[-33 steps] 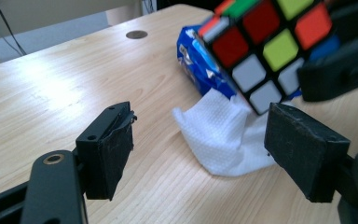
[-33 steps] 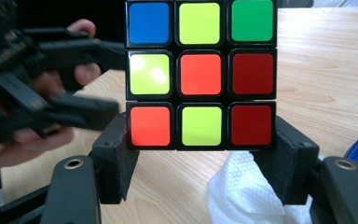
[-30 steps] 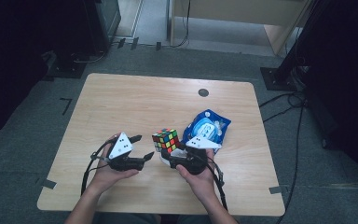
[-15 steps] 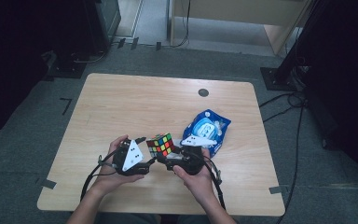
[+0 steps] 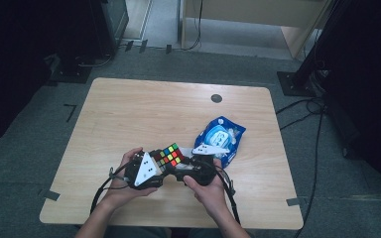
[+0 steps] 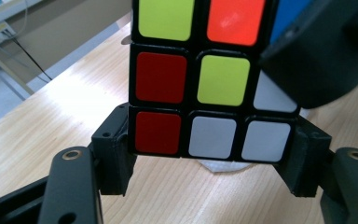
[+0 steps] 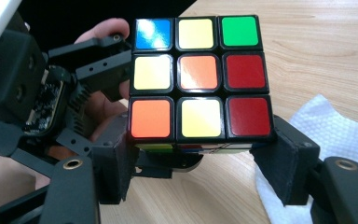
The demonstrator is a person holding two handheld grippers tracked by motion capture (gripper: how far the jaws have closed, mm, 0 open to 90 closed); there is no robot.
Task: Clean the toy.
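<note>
Both grippers meet on the cube near the table's front edge, just left of a blue packet.

Progress, as I judge it: the work in hand is a two-handed hold on the cube, most likely to turn one layer against the rest. The pick-up is done, since the cube sits clear of the wood between the two tools. No layer looks twisted yet; all rows line up square in both gripper views. So the turn itself, and setting the cube back down, are left.

Left gripper: its jaws have just been closing, with the cube's bottom row between them. In the left gripper view the pads lie against both sides of that row, so I read it as grasping the cube, jaws spread to the cube's width.

Right gripper: its jaws are spread just as wide, clamped on the lowest layer of the cube, one pad on each side. It holds the cube too. A white tissue lies on the table beyond its right jaw, and the left gripper shows at the far side of the cube in that view.
</note>
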